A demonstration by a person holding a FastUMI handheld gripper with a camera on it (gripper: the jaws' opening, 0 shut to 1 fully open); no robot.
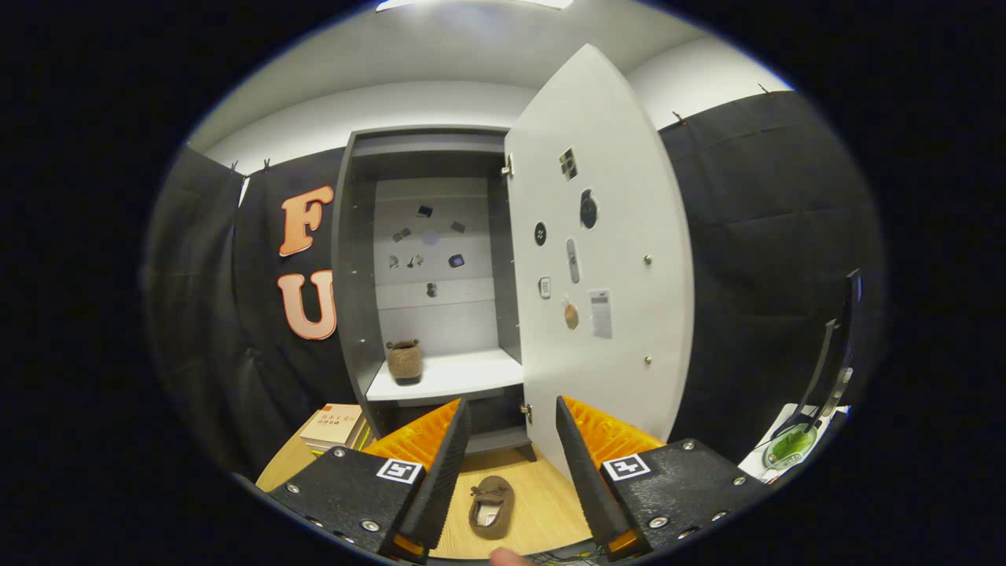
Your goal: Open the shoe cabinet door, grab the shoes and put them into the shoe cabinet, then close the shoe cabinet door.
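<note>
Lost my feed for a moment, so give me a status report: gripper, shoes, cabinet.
Hand-held gripper open, holding nothing. One shoe on the floor between the fingers, one shoe on the cabinet shelf. Cabinet door open wide; path clear.

Two brown shoes show, one (405,361) on the cabinet (357,299) shelf and one (491,507) on the floor between the fingers of the single open claw (511,472), plus one open door (605,259) and one book stack (336,426).

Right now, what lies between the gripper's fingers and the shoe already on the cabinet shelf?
In the gripper view, the second shoe lies on the wooden floor between the open fingers; beyond it comes the cabinet's lower edge, then the white shelf with the shoe.
</note>
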